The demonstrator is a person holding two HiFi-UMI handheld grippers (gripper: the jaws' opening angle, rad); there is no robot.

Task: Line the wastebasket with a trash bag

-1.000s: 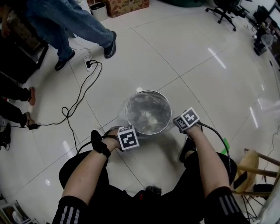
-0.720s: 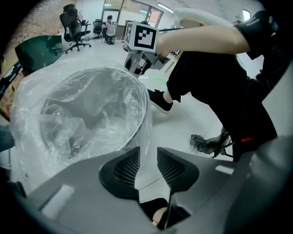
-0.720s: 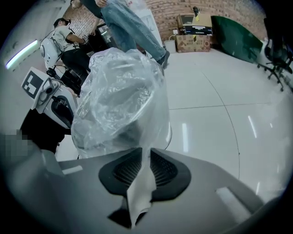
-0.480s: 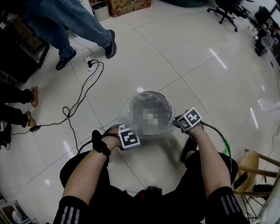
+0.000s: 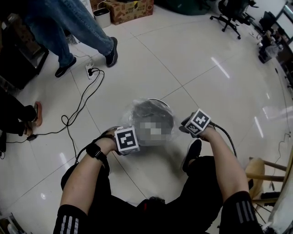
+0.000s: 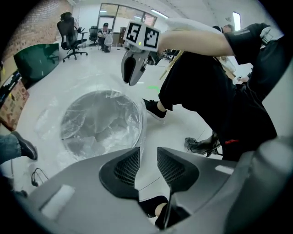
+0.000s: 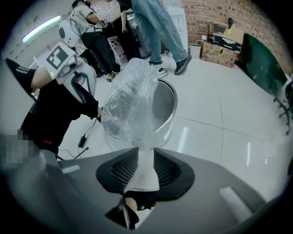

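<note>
Leaning over the round silvery metal wastebasket (image 7: 167, 114), the person held a claw at either side of its near rim. The left gripper (image 6: 147, 159), at the basket's left, had just been opening. Its jaws stood apart with only bare floor showing through the gap, so it gripped nothing. The right gripper (image 7: 145, 157), at the basket's right, had also just been opening. A bunched tail of the clear, crinkled plastic trash bag (image 7: 132, 93) ran up from the rim into the gap between its jaws. The pads seemed to stand off the film, so I took it for let go rather than pinched. The bag itself sat inside the basket, its film spread across the mouth and spilling over the outside wall on the left. On the right it stood up in a loose puff above the rim.

To my eye the step in hand was seating the bag's mouth over the rim, and it looked most of the way done. The next move would call for a fresh pinch low on that raised puff. Then it would need a pull outward and down the wall, without dragging the liner out.

Beyond the basket a thin black cable (image 5: 80, 106) snaked over the white tiles. Farther off stood a person in blue jeans (image 5: 87, 25) and a printed cardboard box (image 5: 130, 8).
</note>
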